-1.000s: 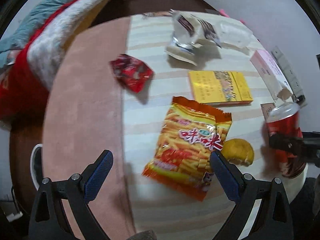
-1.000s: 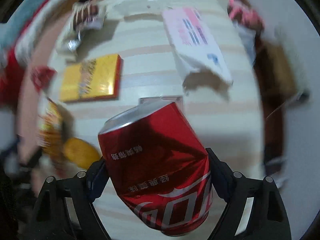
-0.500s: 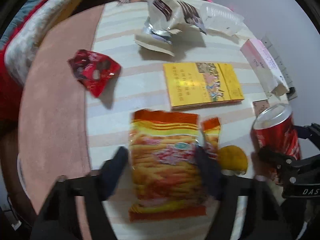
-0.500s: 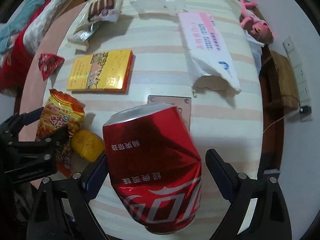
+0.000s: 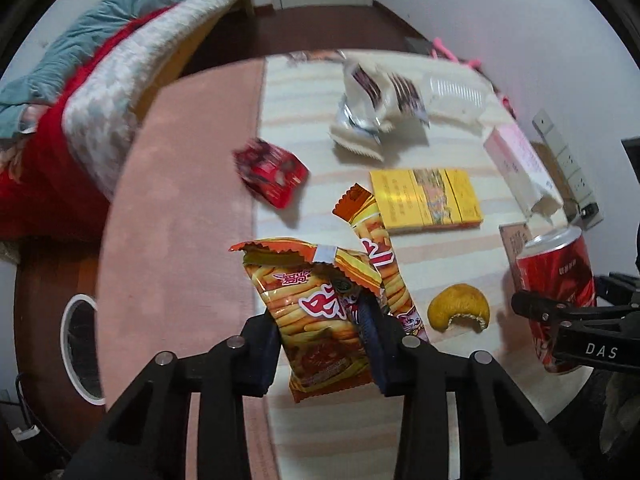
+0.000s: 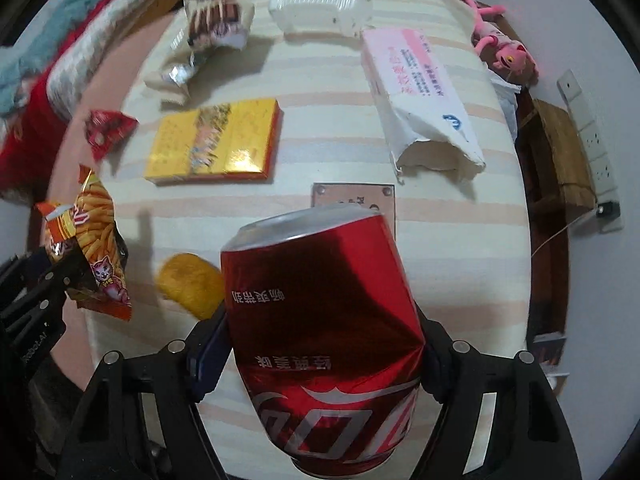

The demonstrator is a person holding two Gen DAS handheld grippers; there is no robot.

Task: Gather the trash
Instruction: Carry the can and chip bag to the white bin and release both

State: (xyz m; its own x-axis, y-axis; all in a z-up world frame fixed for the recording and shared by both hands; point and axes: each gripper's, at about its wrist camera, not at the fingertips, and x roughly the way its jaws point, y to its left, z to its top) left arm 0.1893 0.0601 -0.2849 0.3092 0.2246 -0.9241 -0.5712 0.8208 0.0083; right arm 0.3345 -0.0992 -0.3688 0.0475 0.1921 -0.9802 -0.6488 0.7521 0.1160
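Item: orange snack bag [image 5: 320,312], crumpled, pinched between the pads of my left gripper [image 5: 324,344] and raised off the striped table [image 5: 400,432]. Right of the bag: my right gripper [image 6: 320,344], clamped on a dented red can [image 6: 320,320]. Between bag and can: a yellow bitten pastry [image 5: 458,307]. Beyond the bag: yellow box [image 5: 426,196], small red wrapper [image 5: 272,172], white wrapper [image 5: 372,116], torn pink carton [image 5: 520,168].

Dim indoor light, soft shadows, motion blur, fisheye-warped edges.
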